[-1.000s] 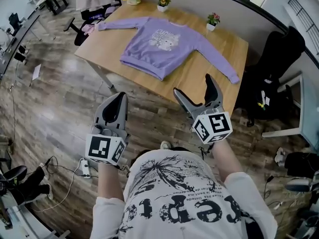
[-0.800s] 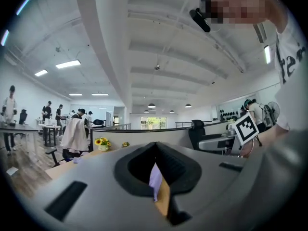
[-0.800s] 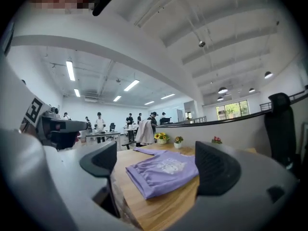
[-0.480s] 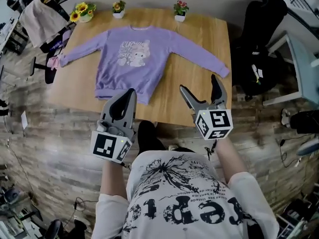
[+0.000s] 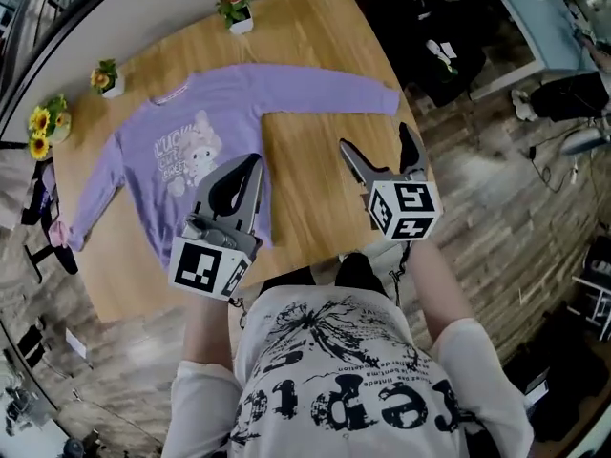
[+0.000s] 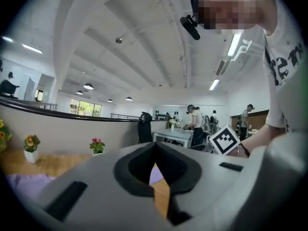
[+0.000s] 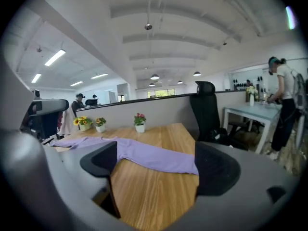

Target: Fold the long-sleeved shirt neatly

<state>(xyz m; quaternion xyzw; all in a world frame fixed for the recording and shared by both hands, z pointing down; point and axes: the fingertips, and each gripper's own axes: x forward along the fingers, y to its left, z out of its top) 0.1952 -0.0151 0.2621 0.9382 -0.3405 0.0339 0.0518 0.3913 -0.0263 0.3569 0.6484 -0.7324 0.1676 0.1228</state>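
Note:
A purple long-sleeved shirt (image 5: pixel 181 156) with a cartoon print lies flat, front up, on the wooden table (image 5: pixel 315 194), both sleeves spread out. My left gripper (image 5: pixel 251 162) is shut and holds nothing; its tip shows over the shirt's hem near the right side. My right gripper (image 5: pixel 376 141) is open and empty, above bare wood just short of the right sleeve's cuff (image 5: pixel 382 98). The right gripper view shows that sleeve (image 7: pixel 154 158) lying across the table beyond the open right gripper (image 7: pixel 156 166). In the left gripper view, the left gripper (image 6: pixel 155 150) shows only a sliver of purple and wood.
Three small flower pots (image 5: pixel 234 8) (image 5: pixel 107 76) (image 5: pixel 43 127) stand along the table's far edge. A black office chair (image 7: pixel 207 109) stands past the table's right end. More desks and several people (image 7: pixel 284 105) are farther off. Wooden floor surrounds the table.
The person has stepped up to the table. Both grippers, earlier over the floor short of it, now hang over its near part by the shirt. Left jaws stay shut, right jaws open.

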